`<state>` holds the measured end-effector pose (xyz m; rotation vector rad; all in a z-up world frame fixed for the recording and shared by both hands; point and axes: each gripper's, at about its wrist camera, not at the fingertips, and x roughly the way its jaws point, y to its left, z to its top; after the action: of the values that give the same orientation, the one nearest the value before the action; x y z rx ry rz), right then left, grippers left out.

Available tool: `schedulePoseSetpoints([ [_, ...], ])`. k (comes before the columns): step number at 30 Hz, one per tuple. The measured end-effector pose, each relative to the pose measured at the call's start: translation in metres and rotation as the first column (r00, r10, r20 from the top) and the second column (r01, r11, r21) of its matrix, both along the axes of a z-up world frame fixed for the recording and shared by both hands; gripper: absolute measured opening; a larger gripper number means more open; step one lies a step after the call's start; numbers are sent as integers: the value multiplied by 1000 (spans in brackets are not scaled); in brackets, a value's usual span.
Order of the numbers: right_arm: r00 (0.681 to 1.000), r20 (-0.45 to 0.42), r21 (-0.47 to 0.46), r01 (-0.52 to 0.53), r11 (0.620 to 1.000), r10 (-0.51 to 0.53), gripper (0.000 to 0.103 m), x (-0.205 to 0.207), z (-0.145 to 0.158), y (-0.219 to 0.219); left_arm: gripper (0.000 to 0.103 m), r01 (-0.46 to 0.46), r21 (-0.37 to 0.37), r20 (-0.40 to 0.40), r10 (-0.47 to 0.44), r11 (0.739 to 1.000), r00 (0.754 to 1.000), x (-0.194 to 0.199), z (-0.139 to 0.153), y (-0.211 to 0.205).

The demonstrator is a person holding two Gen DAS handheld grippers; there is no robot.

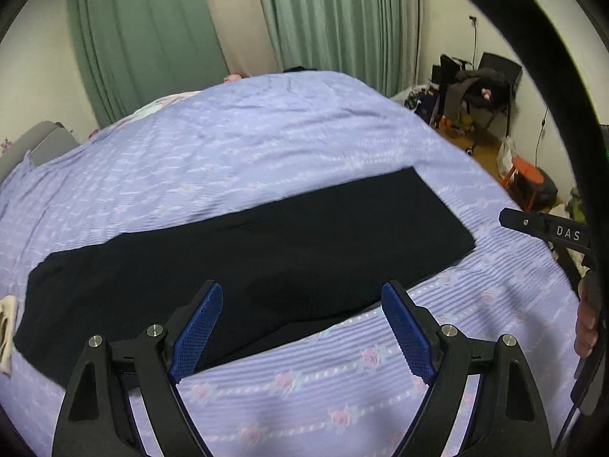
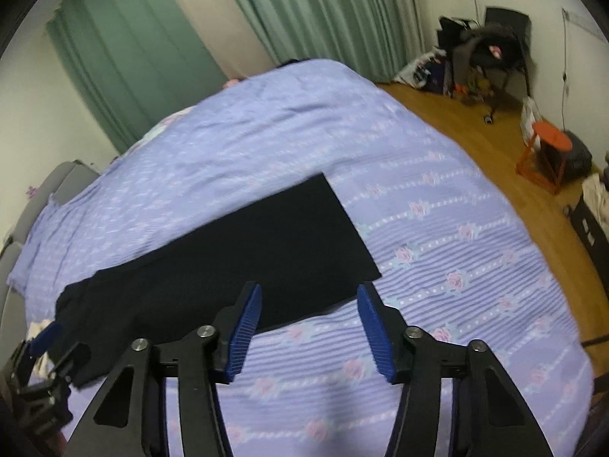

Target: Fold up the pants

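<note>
Black pants (image 1: 266, 251) lie flat as one long band across the lilac flowered bedspread (image 1: 266, 144), wide end at the left and straight cut end at the right. My left gripper (image 1: 302, 289) hovers open over the pants' near edge, left of their middle, with nothing between its blue pads. My right gripper (image 2: 309, 289) is also open and hovers over the near edge of the pants (image 2: 266, 251), close to their right end. A blue finger (image 2: 45, 335) of the left gripper shows at the lower left of the right wrist view, over the pants' wide end.
The bed (image 2: 456, 228) ends at the right onto a wood floor (image 2: 475, 133). There stand an orange stool (image 2: 548, 148) and a chair heaped with clothes (image 2: 491, 49). Green curtains (image 1: 144, 38) hang behind. A pale cloth (image 1: 7, 327) lies by the pants' left end.
</note>
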<state>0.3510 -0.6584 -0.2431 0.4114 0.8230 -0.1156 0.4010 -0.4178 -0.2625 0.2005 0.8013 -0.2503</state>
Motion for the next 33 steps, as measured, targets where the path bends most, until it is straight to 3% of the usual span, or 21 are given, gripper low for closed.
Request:
schedulePoseSetpoints([
  [7, 998, -59, 63, 40, 997, -37, 52, 25, -66, -16, 86, -23, -52, -59, 20, 998, 998, 24, -45, -21],
  [13, 993, -101, 193, 74, 978, -55, 45, 40, -104, -27, 86, -32, -68, -78, 26, 997, 997, 25, -50, -25],
  [24, 998, -21, 131, 63, 989, -61, 33, 43, -79, -23, 86, -19, -87, -88, 11, 996, 996, 24, -47, -26],
  [29, 997, -48, 163, 68, 984, -61, 32, 63, -92, -29, 86, -24, -86, -92, 16, 996, 996, 24, -47, -23],
  [31, 996, -52, 196, 86, 977, -77, 16, 67, -94, -33, 86, -25, -85, -92, 17, 996, 996, 24, -46, -22],
  [33, 995, -28, 202, 95, 975, -91, 12, 68, -89, -35, 86, -28, -87, -96, 20, 996, 995, 23, -46, -24],
])
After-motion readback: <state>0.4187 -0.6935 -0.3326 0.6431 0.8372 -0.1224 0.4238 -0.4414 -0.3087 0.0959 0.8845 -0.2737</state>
